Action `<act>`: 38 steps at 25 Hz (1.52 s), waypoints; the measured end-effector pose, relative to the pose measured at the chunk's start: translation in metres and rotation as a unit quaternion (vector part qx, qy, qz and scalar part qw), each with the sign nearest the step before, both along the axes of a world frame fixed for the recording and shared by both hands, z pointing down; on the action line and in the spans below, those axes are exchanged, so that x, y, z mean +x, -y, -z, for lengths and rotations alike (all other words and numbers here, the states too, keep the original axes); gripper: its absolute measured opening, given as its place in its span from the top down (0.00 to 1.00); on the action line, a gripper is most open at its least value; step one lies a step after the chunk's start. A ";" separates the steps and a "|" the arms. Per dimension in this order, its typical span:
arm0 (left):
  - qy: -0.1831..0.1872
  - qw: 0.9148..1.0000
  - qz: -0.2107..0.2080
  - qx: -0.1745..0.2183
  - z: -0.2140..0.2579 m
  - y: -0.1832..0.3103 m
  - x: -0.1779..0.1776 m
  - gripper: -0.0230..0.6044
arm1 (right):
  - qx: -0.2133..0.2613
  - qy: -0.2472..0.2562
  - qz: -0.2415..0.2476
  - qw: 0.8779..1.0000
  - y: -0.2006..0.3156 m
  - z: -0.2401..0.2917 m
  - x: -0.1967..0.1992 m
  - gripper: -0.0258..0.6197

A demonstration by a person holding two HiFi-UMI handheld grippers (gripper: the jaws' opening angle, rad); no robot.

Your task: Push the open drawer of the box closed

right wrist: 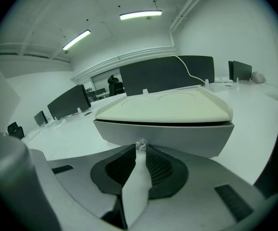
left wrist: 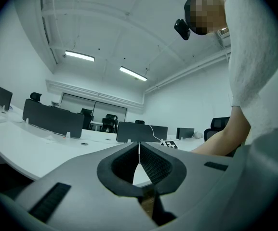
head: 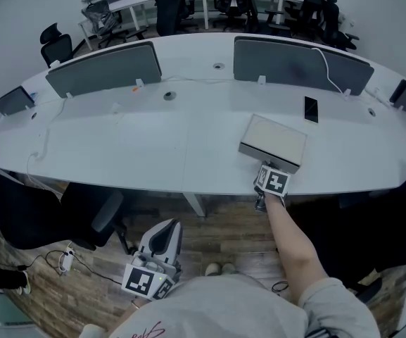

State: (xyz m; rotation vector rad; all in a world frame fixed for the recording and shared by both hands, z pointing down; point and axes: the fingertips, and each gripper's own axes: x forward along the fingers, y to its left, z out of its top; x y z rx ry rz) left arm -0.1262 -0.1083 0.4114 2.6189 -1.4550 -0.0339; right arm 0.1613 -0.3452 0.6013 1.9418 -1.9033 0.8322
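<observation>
Hanging low at the left, below the desk edge and close to the person's torso, the left gripper [head: 165, 231] points up over the wooden floor [head: 220, 234]; its own view shows both jaws pressed together along a single seam, with nothing held between them. Ahead of those jaws stretches the white curved desk [head: 118, 146], and well beyond them stands a dark divider panel [left wrist: 52, 120]. To the right of the jaws the person's bare forearm [left wrist: 220, 141] reaches forward across the view. Further right, the box [head: 276, 138] rests near the front edge of the desk, with a pale flat top and a grey drawer front [right wrist: 167, 136] facing the person. A dark slit separates the top from the drawer front; how far the drawer stands out from the body cannot be judged from these views. The right gripper [head: 266, 167] is held directly against this face. Its jaws are closed on each other and carry nothing, and their tips meet just below a small clear knob [right wrist: 140, 145] at the lower middle of the drawer front. Whether the tips press on the knob or merely sit beside it cannot be told. Behind the box, beyond the right jaws, lies a dark phone [head: 311, 109] flat on the desk, apart from the box, with a second divider panel [head: 294, 65] standing behind it.
</observation>
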 end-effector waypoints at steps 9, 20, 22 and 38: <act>0.003 1.000 0.001 -0.005 -0.003 -0.002 0.001 0.93 | 0.000 -0.004 0.001 1.000 0.009 0.001 0.005 0.85; -0.007 1.000 0.007 0.002 0.002 0.004 -0.002 0.93 | 0.004 -0.010 -0.001 1.000 0.010 0.000 0.001 0.85; -0.012 1.000 0.010 0.007 0.004 0.005 -0.002 0.93 | 0.006 -0.010 -0.003 1.000 0.009 0.000 0.001 0.85; -0.008 1.000 -0.001 0.003 0.003 0.001 0.007 0.93 | 0.028 0.009 0.003 1.000 -0.013 0.008 -0.009 0.81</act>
